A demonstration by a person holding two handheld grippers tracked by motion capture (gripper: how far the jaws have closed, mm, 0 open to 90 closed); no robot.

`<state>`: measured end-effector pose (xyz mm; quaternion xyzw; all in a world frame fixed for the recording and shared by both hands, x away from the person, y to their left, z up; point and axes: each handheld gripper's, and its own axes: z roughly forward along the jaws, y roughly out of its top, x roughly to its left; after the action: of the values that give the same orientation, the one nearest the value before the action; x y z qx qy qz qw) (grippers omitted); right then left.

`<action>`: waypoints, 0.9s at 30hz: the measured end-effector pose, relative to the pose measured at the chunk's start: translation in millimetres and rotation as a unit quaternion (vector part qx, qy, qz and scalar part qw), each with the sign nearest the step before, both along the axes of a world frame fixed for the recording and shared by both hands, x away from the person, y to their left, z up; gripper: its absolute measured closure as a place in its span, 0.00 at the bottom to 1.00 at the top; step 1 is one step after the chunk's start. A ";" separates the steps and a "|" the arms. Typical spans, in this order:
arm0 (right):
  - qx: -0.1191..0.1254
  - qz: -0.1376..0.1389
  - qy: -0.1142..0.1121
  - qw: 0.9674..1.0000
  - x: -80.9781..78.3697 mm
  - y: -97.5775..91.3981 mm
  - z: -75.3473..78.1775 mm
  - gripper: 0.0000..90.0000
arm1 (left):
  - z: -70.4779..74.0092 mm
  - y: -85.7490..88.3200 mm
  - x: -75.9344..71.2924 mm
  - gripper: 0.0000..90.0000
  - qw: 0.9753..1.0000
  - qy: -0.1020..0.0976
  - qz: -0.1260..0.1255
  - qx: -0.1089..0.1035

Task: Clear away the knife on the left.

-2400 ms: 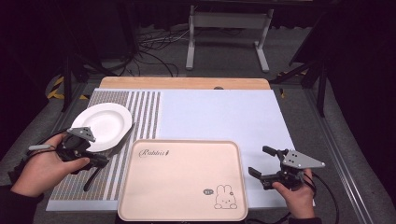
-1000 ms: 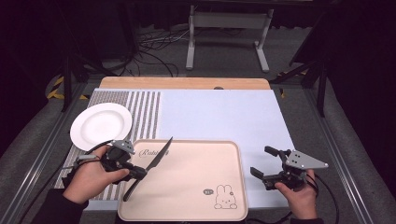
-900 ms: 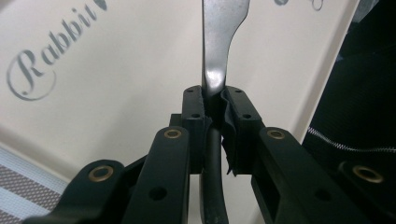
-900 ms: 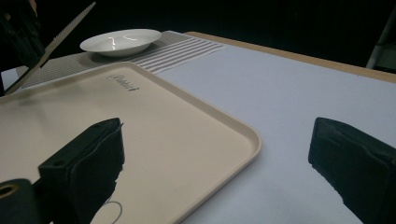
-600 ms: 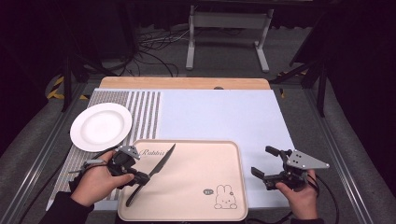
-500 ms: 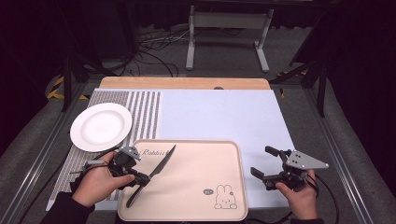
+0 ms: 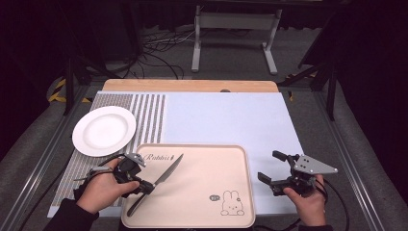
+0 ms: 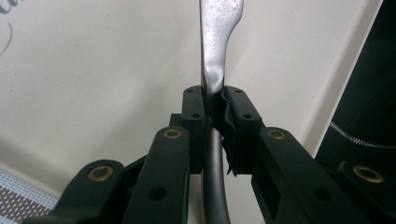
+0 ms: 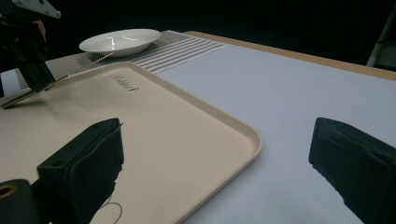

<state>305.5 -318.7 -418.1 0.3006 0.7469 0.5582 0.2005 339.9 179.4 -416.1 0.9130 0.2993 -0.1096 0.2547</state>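
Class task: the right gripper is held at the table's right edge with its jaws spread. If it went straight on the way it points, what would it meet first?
Probably the beige tray: the right gripper points left toward its near edge. Depth is unclear.

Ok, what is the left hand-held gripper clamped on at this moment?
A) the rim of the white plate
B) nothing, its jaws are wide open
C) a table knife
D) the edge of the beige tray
C: the left hand-held gripper pinches a knife where handle meets blade, above the beige tray.
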 end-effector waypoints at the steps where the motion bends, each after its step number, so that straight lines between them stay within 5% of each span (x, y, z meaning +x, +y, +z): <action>1: 0.000 0.000 0.000 1.000 0.0 0.0 0.1 0.04 | -0.1 -0.4 0.1 0.89 1.000 0.003 0.005 0.004; 27: 0.001 0.003 0.002 1.000 -0.4 -0.2 -0.1 0.04 | -18.4 -2.7 5.6 0.89 1.000 0.022 0.015 0.014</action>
<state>305.1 -318.8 -418.2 0.2999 0.7473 0.5592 0.1972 345.5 176.7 -434.5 0.9090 0.3205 -0.1219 0.2371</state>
